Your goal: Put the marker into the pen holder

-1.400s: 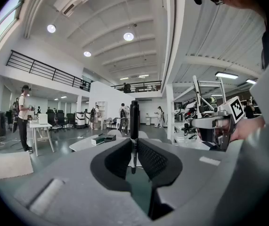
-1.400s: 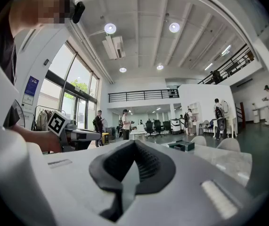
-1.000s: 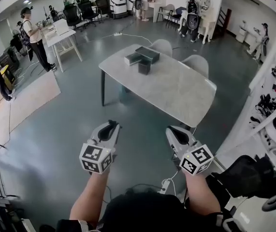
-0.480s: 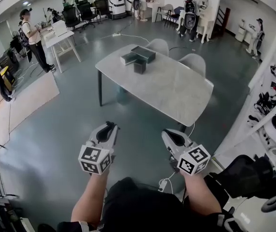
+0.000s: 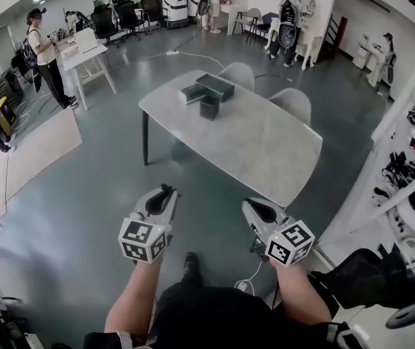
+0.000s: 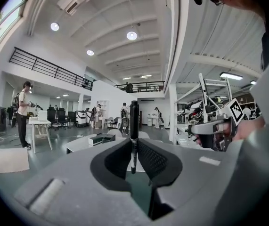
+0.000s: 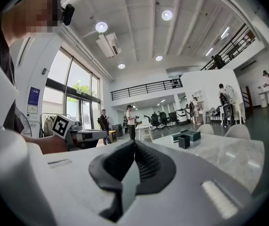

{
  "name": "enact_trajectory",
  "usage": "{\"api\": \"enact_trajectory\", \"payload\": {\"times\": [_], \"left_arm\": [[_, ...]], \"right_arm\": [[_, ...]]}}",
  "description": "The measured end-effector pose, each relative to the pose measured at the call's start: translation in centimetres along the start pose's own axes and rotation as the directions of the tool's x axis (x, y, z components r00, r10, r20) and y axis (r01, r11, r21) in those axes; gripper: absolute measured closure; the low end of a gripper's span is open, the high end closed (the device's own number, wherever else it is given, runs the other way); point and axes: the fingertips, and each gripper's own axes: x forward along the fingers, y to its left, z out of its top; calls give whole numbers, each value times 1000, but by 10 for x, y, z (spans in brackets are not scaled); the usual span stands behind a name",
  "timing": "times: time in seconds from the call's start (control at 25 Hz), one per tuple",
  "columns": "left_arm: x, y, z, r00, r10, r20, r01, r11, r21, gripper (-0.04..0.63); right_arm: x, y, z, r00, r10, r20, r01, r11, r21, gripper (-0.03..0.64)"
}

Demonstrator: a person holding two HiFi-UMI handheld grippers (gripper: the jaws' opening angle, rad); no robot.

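left gripper (image 6: pixel 134 144): jaws closed down onto the marker (image 6: pixel 134 126), the gap only as wide as its barrel; held low in front of the body, over the floor.
marker: pinched partway along its length and standing upright between the pads, with the longer dark part above them and a shorter part below; the upright grip likely serves to drop it end-first into the holder.
right gripper (image 7: pixel 134 147): jaws together with nothing between them; it rides beside the left one (image 5: pixel 165 190), apparently just carried along.
right gripper in head view (image 5: pixel 251 206): level with the left, pointing toward the table.
pen holder (image 5: pixel 209 108): small dark open-topped cube on the far part of the table (image 5: pixel 265 144), just beside a dark green box (image 5: pixel 216 86) and a paler box (image 5: pixel 190 92); well apart from both grippers.
chairs (image 5: pixel 240 71): two pale ones tucked at the table's far side, out of the walking line.
stage: carrying; the marker is in hand but not yet near the holder.
next need: close the gap to the table, then bring the marker's lower end over the holder's opening.
risk: the thin barrel could tilt in the pads on the way.
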Motion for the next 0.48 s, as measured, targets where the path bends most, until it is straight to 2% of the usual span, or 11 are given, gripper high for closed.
{"api": "enact_trajectory", "payload": {"times": [0.48], "left_arm": [[125,123,2,998,-58,-12,58,998,-39,545]], "right_arm": [[149,-87,21,996,-74,-52,75,997,11,614]]}}
